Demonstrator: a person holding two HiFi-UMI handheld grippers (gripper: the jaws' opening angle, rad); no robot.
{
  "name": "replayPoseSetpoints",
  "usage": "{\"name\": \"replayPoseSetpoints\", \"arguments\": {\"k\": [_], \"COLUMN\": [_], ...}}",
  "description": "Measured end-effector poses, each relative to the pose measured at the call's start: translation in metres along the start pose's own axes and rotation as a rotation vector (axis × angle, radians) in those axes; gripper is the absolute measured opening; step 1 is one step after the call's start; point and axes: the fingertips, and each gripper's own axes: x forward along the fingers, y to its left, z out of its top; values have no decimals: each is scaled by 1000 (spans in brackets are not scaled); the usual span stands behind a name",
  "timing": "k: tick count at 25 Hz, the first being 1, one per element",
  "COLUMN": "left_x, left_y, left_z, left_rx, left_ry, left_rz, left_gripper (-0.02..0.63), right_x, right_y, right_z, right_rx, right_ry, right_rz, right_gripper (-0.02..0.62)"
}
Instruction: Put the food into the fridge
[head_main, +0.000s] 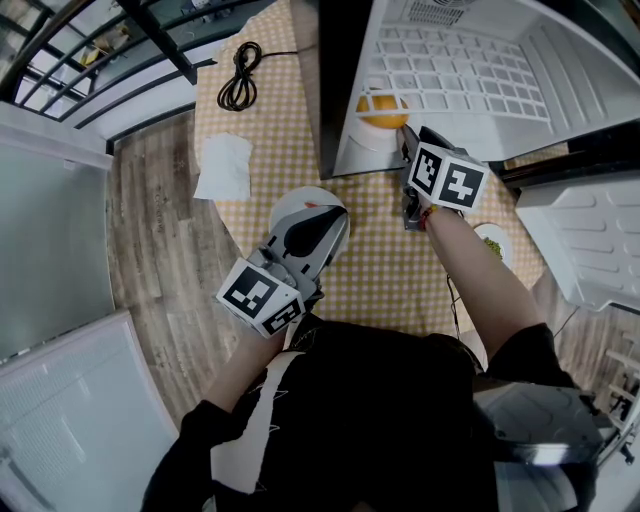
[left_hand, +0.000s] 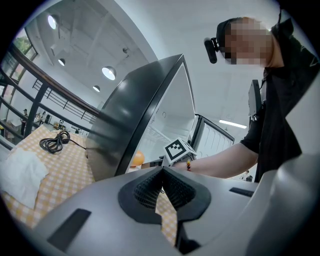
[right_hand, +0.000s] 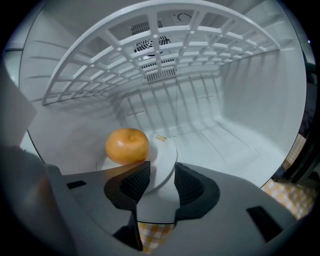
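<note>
An orange (right_hand: 127, 145) sits on a white plate (right_hand: 165, 160) on the floor of the open fridge (right_hand: 225, 145). My right gripper (right_hand: 161, 180) reaches into the fridge mouth, open, with the plate's near rim in the gap between its pads and no pad pressing on it. In the head view the right gripper (head_main: 405, 138) points at the orange (head_main: 383, 108) from the table side. My left gripper (head_main: 322, 215) hovers over the checked table, shut on nothing. From the left gripper (left_hand: 161, 171) the orange (left_hand: 137, 158) shows past the fridge's dark side wall (left_hand: 130, 120).
A wire shelf (right_hand: 160, 50) spans the fridge above the plate. A coiled black cable (head_main: 240, 75) and a white cloth (head_main: 225, 165) lie on the checked table (head_main: 290, 130). A small plate with green food (head_main: 495, 243) is by my right forearm. The fridge door (head_main: 590, 240) hangs open at right.
</note>
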Motion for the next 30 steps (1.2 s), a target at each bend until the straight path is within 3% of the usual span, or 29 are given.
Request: {"name": "replayPoseSetpoints", "arguments": {"k": [15,26,28,30], "left_x": [3,2,4,4], "left_y": [0,0,-5,-12], "left_z": [-2,2,2,5], "left_rx": [-5,-2,2,10], "left_ry": [4,7,12,15], "left_rz": [-9,-21,-35,-52], "left_gripper": [14,14,14,14], "right_x": [3,-19,-29,-40], "right_y": [7,4,4,5], "right_z": [0,7,8,6], "right_rx": [-269,-303,-325,-328], "right_ry": [-1,-106,-126,-139], "right_rz": [-20,-3,-9,-8], "right_gripper": [163,160,75,44]}}
